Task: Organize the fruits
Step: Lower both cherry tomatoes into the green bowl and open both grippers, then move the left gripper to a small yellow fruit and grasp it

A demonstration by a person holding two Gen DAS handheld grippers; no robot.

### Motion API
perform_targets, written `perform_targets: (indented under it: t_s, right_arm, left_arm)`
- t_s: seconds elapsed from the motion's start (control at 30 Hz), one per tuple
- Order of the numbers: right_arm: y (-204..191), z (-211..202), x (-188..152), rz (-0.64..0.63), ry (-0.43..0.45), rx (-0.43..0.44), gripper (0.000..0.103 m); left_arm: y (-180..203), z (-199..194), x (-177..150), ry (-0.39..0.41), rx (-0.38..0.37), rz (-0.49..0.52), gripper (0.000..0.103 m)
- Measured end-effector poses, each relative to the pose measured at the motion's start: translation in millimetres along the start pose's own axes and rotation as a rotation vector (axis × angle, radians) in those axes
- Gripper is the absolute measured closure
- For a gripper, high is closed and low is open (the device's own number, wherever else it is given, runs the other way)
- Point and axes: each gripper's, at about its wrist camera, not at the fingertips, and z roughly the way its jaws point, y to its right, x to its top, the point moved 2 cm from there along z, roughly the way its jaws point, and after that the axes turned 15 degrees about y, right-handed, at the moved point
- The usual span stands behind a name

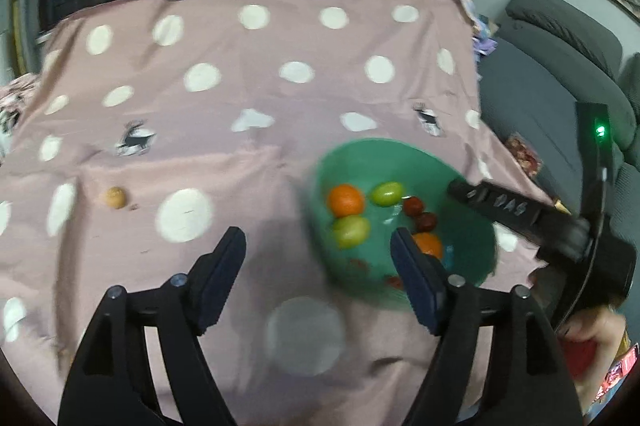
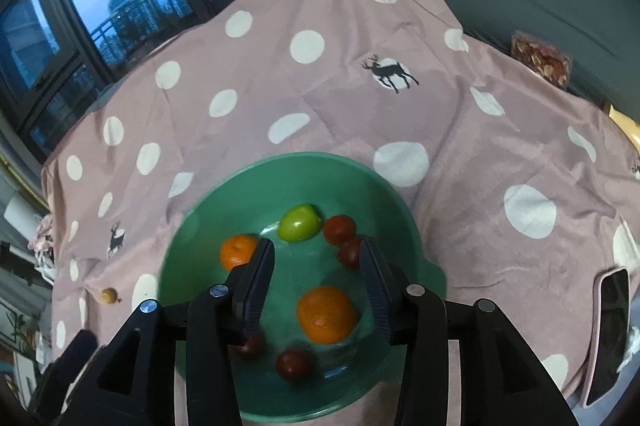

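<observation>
Mostly done: oranges, green fruits, red ones gathered in green bowl (image 2: 400, 202). Left outside on spotted cloth (image 1: 280, 38): one small brown fruit (image 1: 115, 197). Left tongs (image 1: 318, 254) released, empty; right tongs (image 2: 318, 266) parted, grasping nothing.

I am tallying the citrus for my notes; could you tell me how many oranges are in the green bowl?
2. One orange lies near the middle of the green bowl, between the right gripper's fingers in view; the other orange sits toward the bowl's left. More may be hidden behind the fingers.
</observation>
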Motion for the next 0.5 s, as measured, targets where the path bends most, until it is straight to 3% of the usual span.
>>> perform_targets:
  t_s: [0.13, 0.33, 0.5]
  right_arm:
    - [-13.5, -6.8, 1.0, -0.016, 0.012, 0.036, 0.055]
    - [-42.0, -13.0, -2.7, -0.048, -0.010, 0.138, 0.055]
    - [-81.2, -20.3, -11.7, -0.107, -0.033, 0.264, 0.054]
  left_arm:
    - [-39.6, -23.1, -4.5, -0.042, 0.081, -0.029, 0.027]
    - [-102.3, -54.8, -25.0, -0.122, 0.272, -0.064, 0.027]
    - [-135.5, -69.2, -44.1, -0.179, 0.341, -0.130, 0.027]
